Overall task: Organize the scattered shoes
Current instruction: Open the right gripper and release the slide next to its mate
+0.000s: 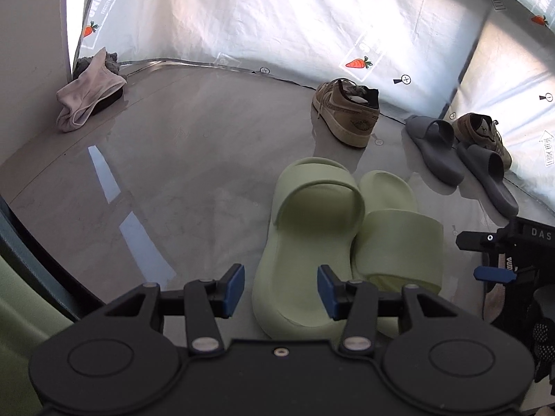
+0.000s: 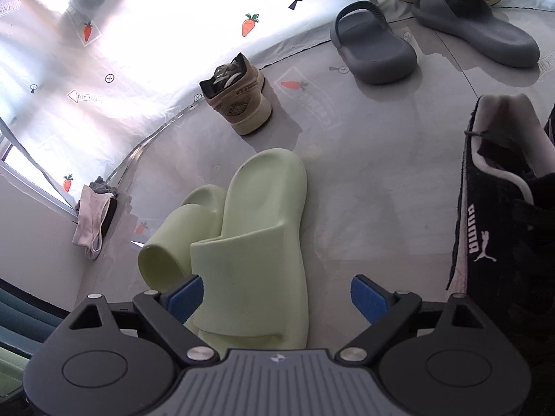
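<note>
Two pale green slides lie side by side on the grey floor, touching and pointing opposite ways. In the left wrist view my left gripper (image 1: pixel 281 291) stands open over the heel of one green slide (image 1: pixel 305 242); bare floor shows between the left pad and the slide. The other green slide (image 1: pixel 399 242) lies to its right. In the right wrist view my right gripper (image 2: pixel 277 298) is wide open astride that slide (image 2: pixel 263 242). Its left pad is against the strap and its right pad stands well clear. The first slide (image 2: pixel 173 239) lies beyond.
A tan sneaker (image 1: pixel 347 111) stands by the white printed sheet on the wall. Two grey slides (image 1: pixel 433 145) and a second tan sneaker (image 1: pixel 482 131) sit at the far right. A black Puma sneaker (image 2: pixel 485 208) lies close on the right. A pale cloth (image 1: pixel 86 93) lies far left.
</note>
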Demonstrator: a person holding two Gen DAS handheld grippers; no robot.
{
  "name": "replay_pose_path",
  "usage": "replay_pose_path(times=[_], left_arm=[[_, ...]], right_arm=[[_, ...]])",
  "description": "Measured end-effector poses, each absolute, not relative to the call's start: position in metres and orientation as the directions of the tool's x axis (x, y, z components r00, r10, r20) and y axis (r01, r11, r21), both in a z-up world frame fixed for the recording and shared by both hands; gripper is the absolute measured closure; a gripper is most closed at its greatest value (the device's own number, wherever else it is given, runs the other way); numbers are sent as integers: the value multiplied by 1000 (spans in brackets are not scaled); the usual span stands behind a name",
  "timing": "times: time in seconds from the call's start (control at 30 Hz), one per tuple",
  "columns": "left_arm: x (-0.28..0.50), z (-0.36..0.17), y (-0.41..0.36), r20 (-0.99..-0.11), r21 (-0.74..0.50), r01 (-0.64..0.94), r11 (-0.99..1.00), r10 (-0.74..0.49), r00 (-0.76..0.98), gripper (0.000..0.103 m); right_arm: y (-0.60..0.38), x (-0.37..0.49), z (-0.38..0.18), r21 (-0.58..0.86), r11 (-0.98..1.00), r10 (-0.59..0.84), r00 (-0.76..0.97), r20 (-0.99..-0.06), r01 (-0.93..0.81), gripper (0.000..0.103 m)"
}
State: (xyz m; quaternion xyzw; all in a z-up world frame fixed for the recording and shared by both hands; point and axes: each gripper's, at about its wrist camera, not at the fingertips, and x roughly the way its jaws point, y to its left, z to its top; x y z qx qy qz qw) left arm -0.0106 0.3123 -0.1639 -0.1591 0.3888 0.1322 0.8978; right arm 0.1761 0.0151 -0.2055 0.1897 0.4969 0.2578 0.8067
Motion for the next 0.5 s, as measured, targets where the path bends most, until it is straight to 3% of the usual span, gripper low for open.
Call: replay_pose_path(times=[0.5], left_arm=[[23, -150, 387, -658, -243, -285, 927, 58, 751, 55]], right_arm=[[93, 168, -175, 450, 799, 598, 456, -659, -399, 11]])
